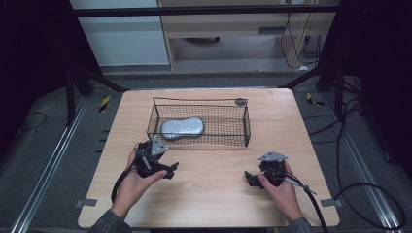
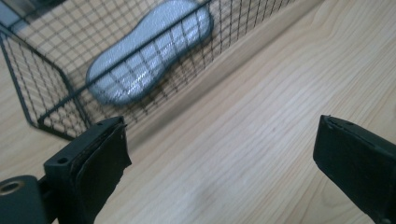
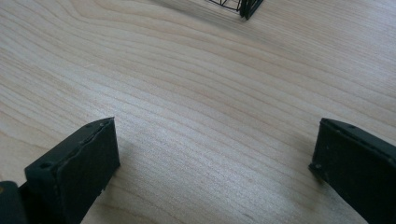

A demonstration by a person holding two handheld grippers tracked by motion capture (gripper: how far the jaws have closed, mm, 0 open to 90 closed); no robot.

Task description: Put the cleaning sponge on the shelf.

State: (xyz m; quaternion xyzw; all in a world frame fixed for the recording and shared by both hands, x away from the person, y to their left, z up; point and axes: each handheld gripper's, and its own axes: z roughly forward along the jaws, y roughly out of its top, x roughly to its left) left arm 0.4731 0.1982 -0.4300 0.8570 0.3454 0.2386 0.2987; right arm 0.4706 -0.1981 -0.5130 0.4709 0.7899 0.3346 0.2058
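We hold both tongs low over the pale wooden worktop (image 1: 214, 170), each spread wide and grasping nothing: the left tongs (image 1: 167, 167) sit at about seven o'clock from the black wire-mesh basket (image 1: 245, 127), the right tongs (image 1: 248, 178) at about five o'clock and well apart from it. The grey, peanut-shaped padded sponge (image 1: 182, 127) lies flat inside the basket's left half, close to the near wall; in the left gripper view it (image 2: 149, 51) shows through the mesh at eleven o'clock above our left jaw. If we reach for it straight ahead, we judge the near wire wall would catch a jaw and shove the light basket across the worktop. Coming over the rim too steeply could wedge a jaw in the mesh, or pinch only the sponge's soft edge so it slips free.
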